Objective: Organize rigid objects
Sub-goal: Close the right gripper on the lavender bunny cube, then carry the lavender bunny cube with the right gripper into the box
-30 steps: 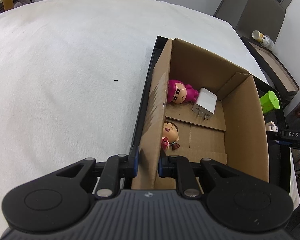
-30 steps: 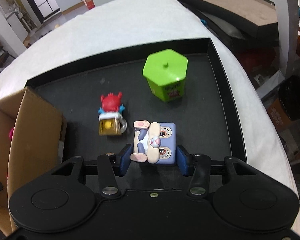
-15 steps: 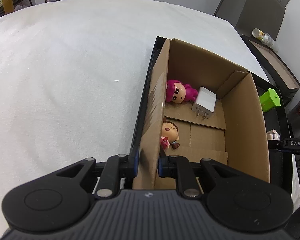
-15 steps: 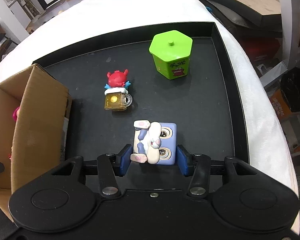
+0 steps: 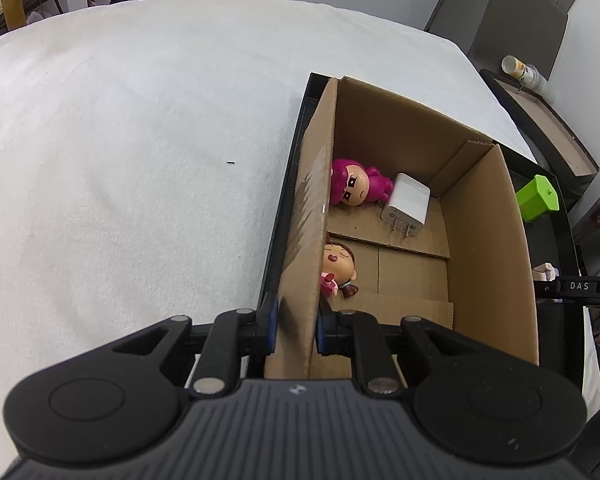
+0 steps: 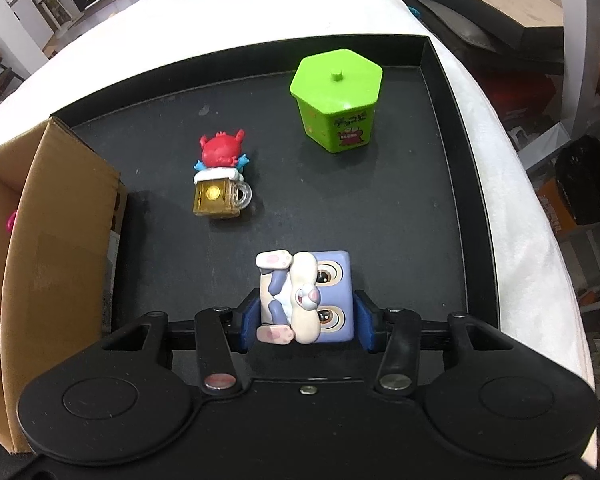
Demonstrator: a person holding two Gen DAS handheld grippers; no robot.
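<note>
Over the black tray (image 6: pixel 448 128), my right tongs (image 6: pixel 304 318) grasp the purple cube toy (image 6: pixel 306 296); my left tongs (image 5: pixel 296 326) are clenched on the cardboard box (image 5: pixel 484 240) wall.

The cardboard box (image 5: pixel 484 240) wall hides the brown-haired doll's (image 5: pixel 338 266) body and half the green container (image 5: pixel 537 199).

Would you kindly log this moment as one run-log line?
left gripper: shut on cardboard box wall | right gripper: shut on purple cube toy | black tray: mug toy, green container
</note>
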